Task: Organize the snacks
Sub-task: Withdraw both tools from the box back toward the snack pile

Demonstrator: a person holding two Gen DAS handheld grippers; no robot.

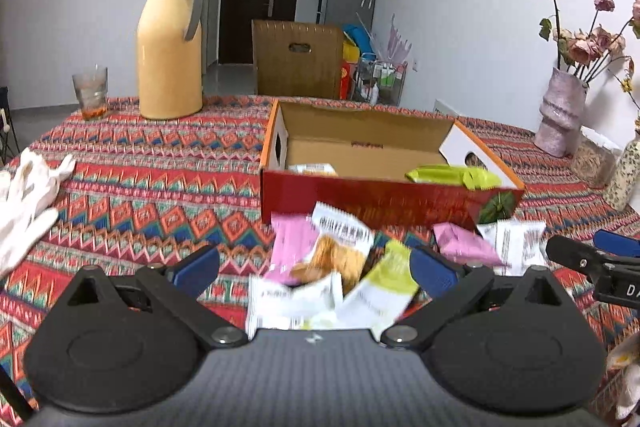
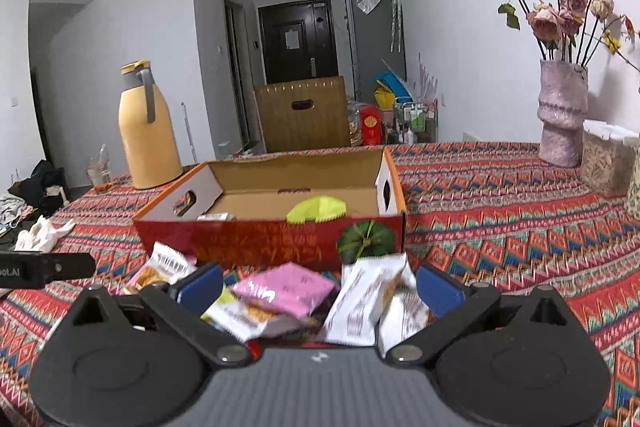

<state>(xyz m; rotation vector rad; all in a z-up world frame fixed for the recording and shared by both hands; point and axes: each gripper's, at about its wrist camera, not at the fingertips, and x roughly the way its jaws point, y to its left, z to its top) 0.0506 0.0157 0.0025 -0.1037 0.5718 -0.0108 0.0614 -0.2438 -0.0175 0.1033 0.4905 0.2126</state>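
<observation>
A red cardboard box [image 1: 384,199] [image 2: 256,239] stands open on the patterned tablecloth, holding a green packet [image 1: 456,175] [image 2: 317,209] and a small pale packet [image 1: 314,169]. Several loose snack packets lie in a heap in front of it: a pink one [image 2: 286,287], white ones [image 2: 360,301] and an orange-printed one [image 1: 340,251]. My left gripper [image 1: 316,269] is open just above the heap's left part, touching nothing. My right gripper [image 2: 320,285] is open over the pink and white packets. The right gripper's finger [image 1: 580,259] shows at the right edge of the left wrist view.
A yellow thermos jug [image 1: 170,47] and a glass [image 1: 91,93] stand at the far left of the table. A pink vase of dried roses [image 2: 562,115] and a container [image 2: 606,159] stand at the right. White gloves [image 1: 28,195] lie at the left edge.
</observation>
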